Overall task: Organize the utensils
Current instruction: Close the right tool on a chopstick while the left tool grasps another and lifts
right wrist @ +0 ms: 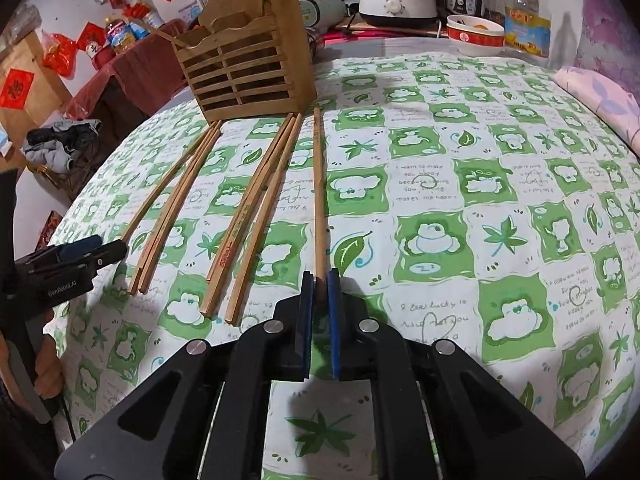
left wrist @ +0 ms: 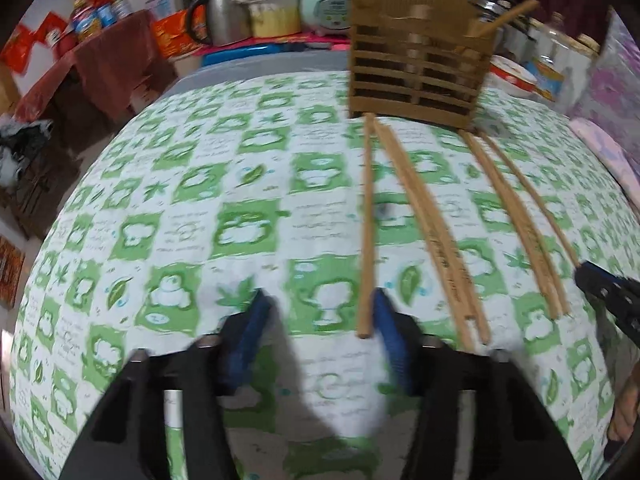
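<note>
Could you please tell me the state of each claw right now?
Left claw: open around the leftmost chopstick, not gripping it.
Right claw: shut on the rightmost chopstick.

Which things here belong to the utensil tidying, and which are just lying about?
For the job:
- loose chopsticks on the cloth
- single chopstick pinched in the right gripper
- wooden holder

Just lying about:
- green rice cooker
- red-and-white bowl
- oil bottle
- steel kettle
- tins
</note>
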Tool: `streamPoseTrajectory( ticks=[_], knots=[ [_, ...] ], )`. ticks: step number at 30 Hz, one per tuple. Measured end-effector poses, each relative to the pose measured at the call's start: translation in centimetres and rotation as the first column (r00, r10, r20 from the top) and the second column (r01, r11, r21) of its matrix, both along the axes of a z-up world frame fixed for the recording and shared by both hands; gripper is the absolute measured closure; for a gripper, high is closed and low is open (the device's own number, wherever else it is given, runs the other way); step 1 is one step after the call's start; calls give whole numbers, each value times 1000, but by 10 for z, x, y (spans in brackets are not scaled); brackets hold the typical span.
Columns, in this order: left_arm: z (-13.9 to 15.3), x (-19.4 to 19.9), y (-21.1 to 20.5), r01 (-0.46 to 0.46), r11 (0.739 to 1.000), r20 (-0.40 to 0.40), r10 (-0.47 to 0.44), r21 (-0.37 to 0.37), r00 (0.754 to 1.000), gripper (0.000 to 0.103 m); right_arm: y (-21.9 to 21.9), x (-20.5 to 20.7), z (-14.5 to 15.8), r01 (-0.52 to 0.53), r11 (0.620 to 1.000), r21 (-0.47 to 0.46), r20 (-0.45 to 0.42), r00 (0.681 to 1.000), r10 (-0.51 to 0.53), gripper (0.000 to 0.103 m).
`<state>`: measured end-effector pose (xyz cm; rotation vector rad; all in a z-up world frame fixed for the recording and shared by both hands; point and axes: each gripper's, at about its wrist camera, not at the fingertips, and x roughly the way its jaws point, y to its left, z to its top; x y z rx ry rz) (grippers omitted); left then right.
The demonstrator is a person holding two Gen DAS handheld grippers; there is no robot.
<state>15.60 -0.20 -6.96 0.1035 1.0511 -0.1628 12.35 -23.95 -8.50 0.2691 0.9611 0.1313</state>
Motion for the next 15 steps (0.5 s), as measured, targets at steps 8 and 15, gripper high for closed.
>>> streamPoseTrajectory(
  ticks=[8, 15],
  knots=[
    [1, -2, -6, 53, 993, -29, -56, -106, 998, 94, -2, 1, -1, 2, 1000, 14, -1, 1000, -2, 96],
    [6, -4, -3, 40, 993, -19, -43, -112, 999, 97, -3, 0, 4, 7, 1000, -8, 19, 1000, -7, 96]
  ],
)
